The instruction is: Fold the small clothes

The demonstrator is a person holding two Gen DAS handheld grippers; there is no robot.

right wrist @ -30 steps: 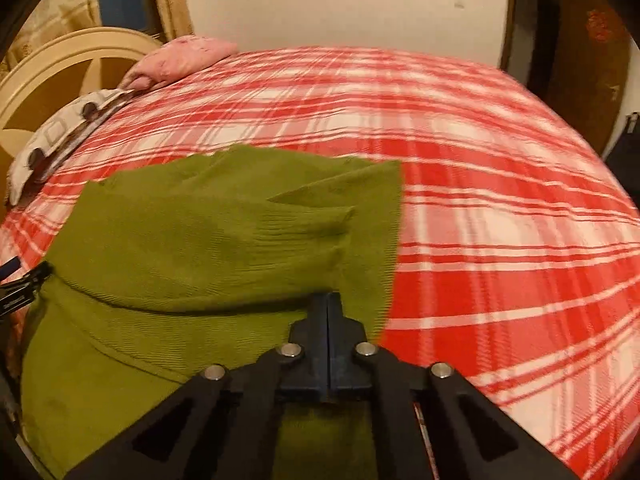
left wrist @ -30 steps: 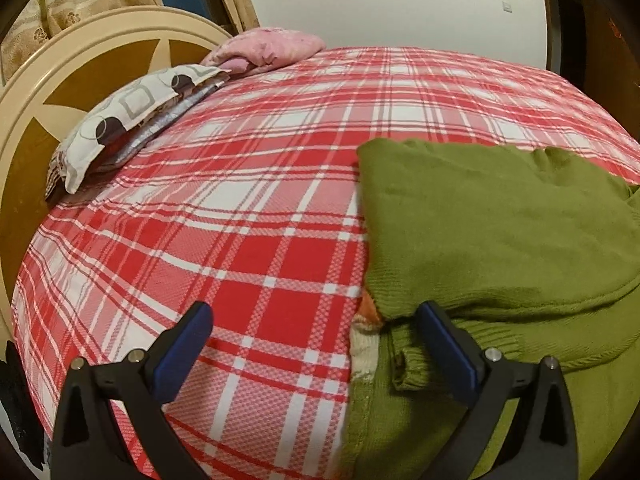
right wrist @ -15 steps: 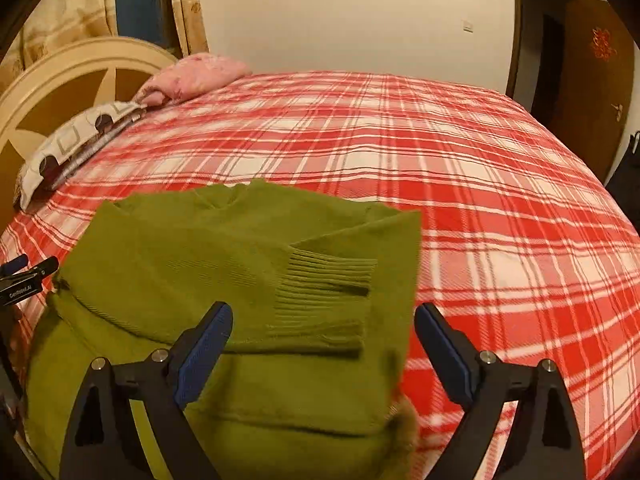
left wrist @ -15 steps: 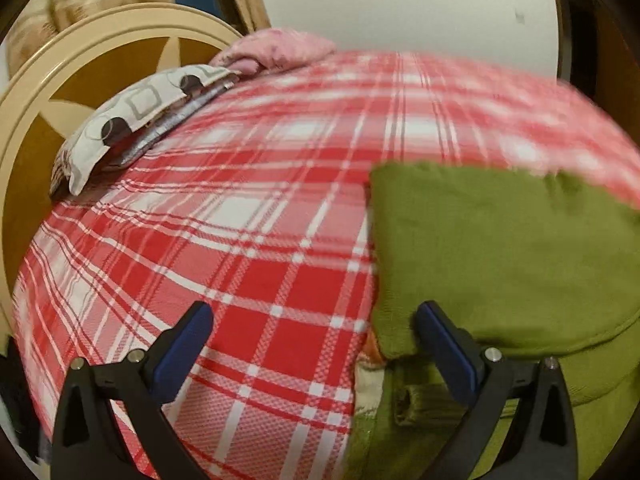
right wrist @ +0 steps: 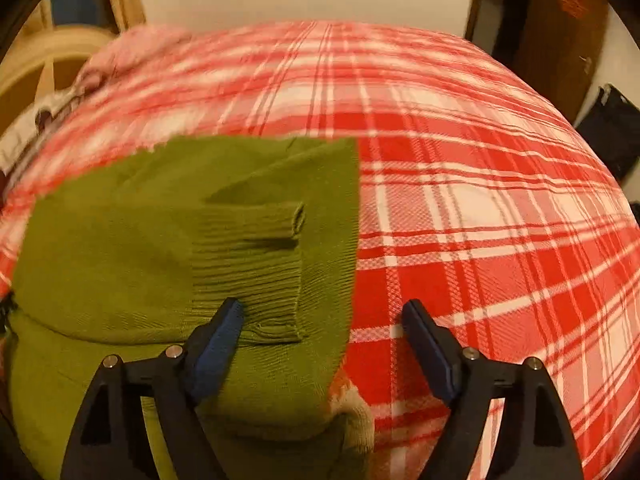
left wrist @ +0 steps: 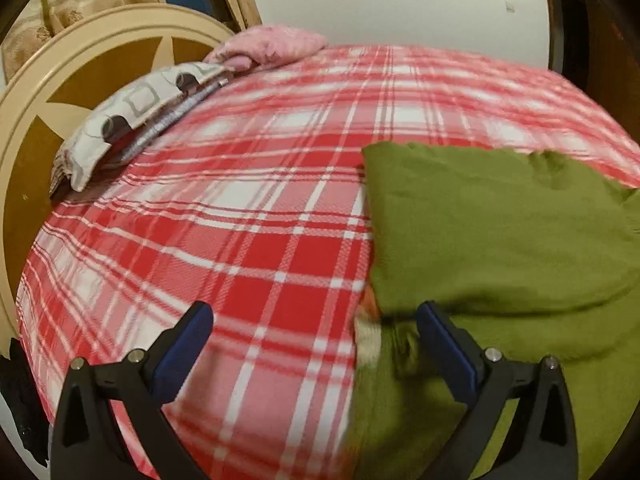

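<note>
The right gripper [right wrist: 322, 336] is seen with its jaws spread; they have just been opening and then easing a little closer, and the ribbed cuff [right wrist: 248, 268] of the green sweater [right wrist: 120, 248] lies between and just ahead of them, pressed by neither pad. The left gripper [left wrist: 316, 340] is likewise held wide apart over the sweater's near left edge, with nothing pinched: one finger is over the bare red plaid bedspread [left wrist: 240, 240], the other over the green knit [left wrist: 500, 232]. The sweater is laid on the bed near the person, and one sleeve has been brought across the body so that its cuff rests on top (the fold looks reasonably flat, with a straight edge along the right side). A patch of orange and cream knit [right wrist: 352, 396] shows from under the near edge; whether it belongs to the same garment cannot be told. The sleeve fold is judged done and let go; the lengthwise fold of the body appears still to be made, and the bundle is not yet compact. Further off, a patterned pillow [left wrist: 132, 116] and a pink one [left wrist: 272, 46] are seen by the headboard [left wrist: 80, 48]
</note>
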